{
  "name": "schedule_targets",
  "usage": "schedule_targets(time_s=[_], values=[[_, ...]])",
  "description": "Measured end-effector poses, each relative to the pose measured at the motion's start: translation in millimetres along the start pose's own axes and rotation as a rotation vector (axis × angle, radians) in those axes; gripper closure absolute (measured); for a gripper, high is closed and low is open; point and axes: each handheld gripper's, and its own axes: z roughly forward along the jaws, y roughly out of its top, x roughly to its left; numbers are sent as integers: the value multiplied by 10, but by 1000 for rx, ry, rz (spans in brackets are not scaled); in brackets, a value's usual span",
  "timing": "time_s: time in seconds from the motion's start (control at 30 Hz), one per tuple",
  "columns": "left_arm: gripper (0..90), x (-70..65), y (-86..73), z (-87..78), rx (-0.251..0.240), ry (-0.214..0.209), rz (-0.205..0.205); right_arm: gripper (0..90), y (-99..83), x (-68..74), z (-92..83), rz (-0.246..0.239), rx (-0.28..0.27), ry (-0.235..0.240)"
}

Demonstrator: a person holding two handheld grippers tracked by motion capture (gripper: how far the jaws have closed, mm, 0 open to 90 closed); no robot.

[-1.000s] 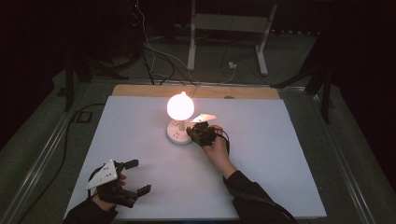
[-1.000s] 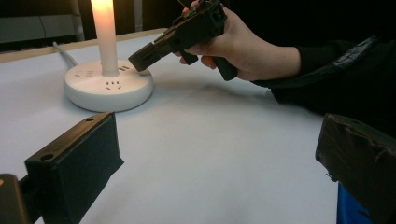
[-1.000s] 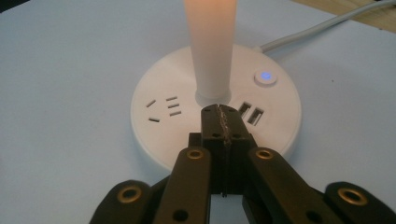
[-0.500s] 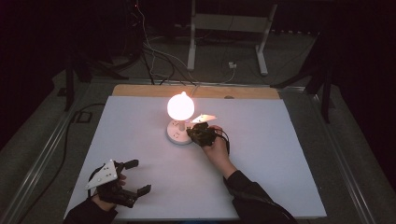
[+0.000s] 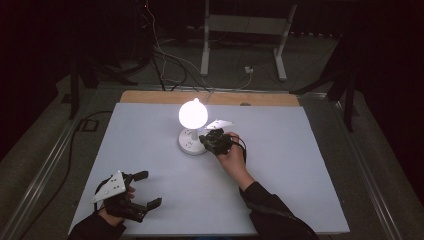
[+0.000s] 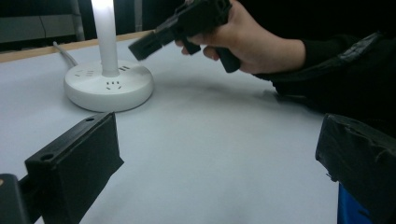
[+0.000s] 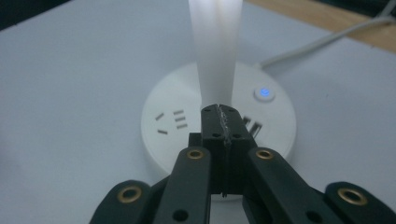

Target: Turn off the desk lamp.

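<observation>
Right gripper (image 7: 218,116), jaws pressed together, hovers over the lit lamp (image 5: 193,114) base (image 7: 187,135); next likely needs the button (image 7: 264,93) pressed.

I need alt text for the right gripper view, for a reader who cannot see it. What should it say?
The right gripper, its two black jaws pressed shut with nothing between them, points at the round white base of a lit lamp on a white table. A glowing white stem rises from the base, which carries socket slots and a small button lit blue; a white cable leads away behind.
</observation>
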Motion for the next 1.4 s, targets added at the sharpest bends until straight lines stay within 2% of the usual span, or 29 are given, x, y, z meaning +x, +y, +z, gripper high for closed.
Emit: schedule_targets(time_s=[0.23,1.07,1.4], values=[[5,1,0,-1,0,1,-1,900,57,7,-48,7,-17,2],[5,1,1,-5,-2,0,-4,900,-115,-34,139,14,43,-8],[5,2,1,-8,-5,-1,-6,899,-133,-29,161,11,44,-11]])
